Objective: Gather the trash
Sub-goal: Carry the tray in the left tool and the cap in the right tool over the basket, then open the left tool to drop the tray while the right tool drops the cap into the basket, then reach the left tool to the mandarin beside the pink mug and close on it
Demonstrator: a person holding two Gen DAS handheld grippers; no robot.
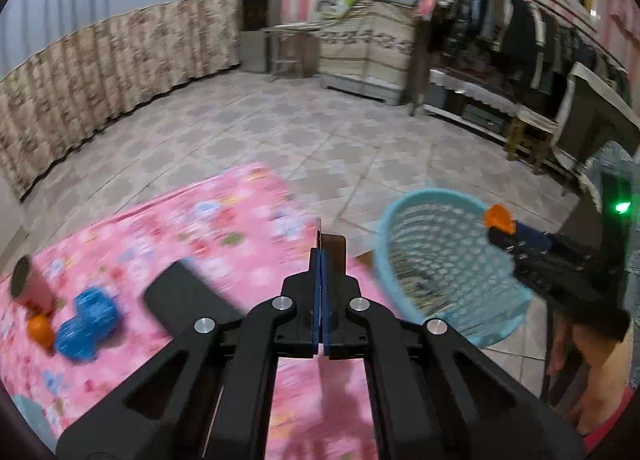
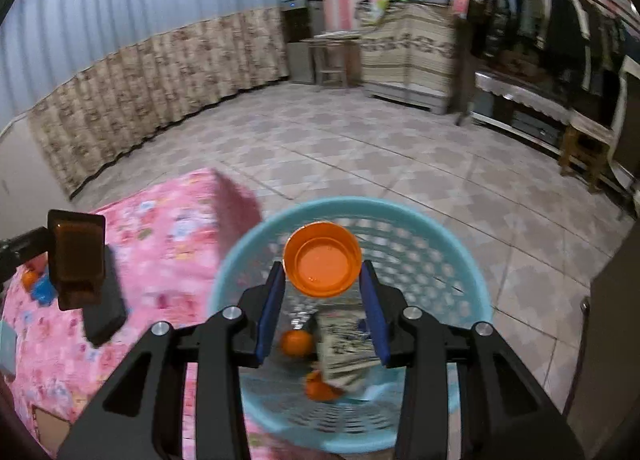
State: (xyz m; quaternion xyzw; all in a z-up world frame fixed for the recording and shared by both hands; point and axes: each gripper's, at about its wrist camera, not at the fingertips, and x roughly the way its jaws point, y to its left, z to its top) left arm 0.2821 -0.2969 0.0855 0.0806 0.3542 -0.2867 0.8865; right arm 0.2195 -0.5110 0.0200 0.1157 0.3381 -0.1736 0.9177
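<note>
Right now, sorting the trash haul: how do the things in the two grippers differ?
The right gripper clamps a round orange cup above the blue basket; the left gripper pinches a flat brown packet over the pink cloth. The cup keeps those pads apart, while the packet leaves the left pads nearly touching. Both are lifted clear.

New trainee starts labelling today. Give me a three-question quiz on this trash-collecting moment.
1. True or false: the right tool holds an orange cup over the blue basket.
2. What does the left tool grip? A) brown flat piece B) blue lump C) nothing
3. Fill in: the blue lump lies on the ____ cloth.

Key: 1 true; 2 A, brown flat piece; 3 pink.
</note>
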